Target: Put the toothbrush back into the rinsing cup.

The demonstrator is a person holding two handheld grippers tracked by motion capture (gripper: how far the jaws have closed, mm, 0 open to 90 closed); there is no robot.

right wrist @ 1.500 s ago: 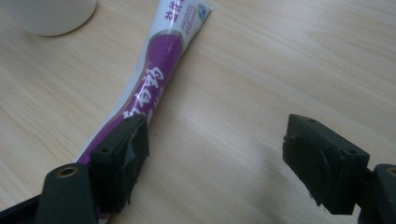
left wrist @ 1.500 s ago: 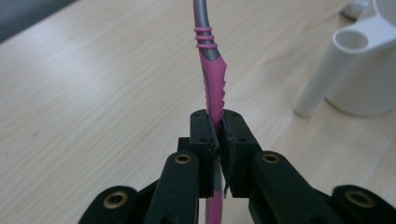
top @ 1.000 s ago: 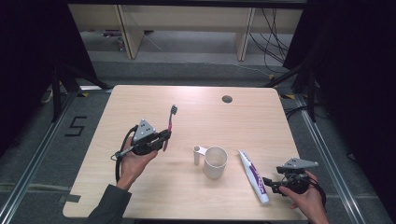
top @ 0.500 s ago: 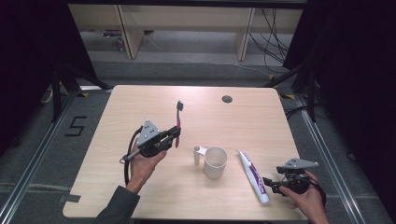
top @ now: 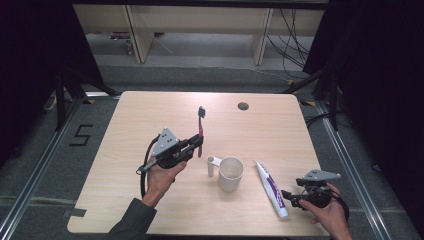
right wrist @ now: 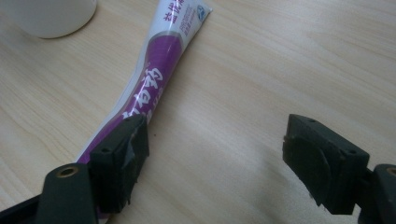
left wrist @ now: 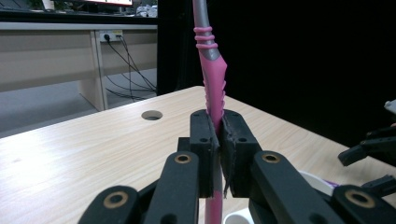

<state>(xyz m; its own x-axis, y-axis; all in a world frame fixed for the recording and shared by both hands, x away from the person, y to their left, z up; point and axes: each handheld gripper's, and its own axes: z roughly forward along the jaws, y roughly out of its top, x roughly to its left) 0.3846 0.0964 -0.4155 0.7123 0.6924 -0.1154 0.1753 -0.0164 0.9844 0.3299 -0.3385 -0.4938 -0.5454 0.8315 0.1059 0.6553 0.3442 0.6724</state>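
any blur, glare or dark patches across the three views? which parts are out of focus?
High view: even light on the table, both sides black, the toothbrush small but sharp. Left gripper view: the jaws are slightly soft, the toothbrush sharp, the right half black. Right gripper view: the toothpaste tube shows mild glare, and the jaws cast soft shadows on the wood.

In the left gripper view, the toothbrush (left wrist: 213,88) is cut off by the top edge, so its head is not visible. In the right gripper view, the cup (right wrist: 51,16) and the tube (right wrist: 149,79) are cut off at the upper left.
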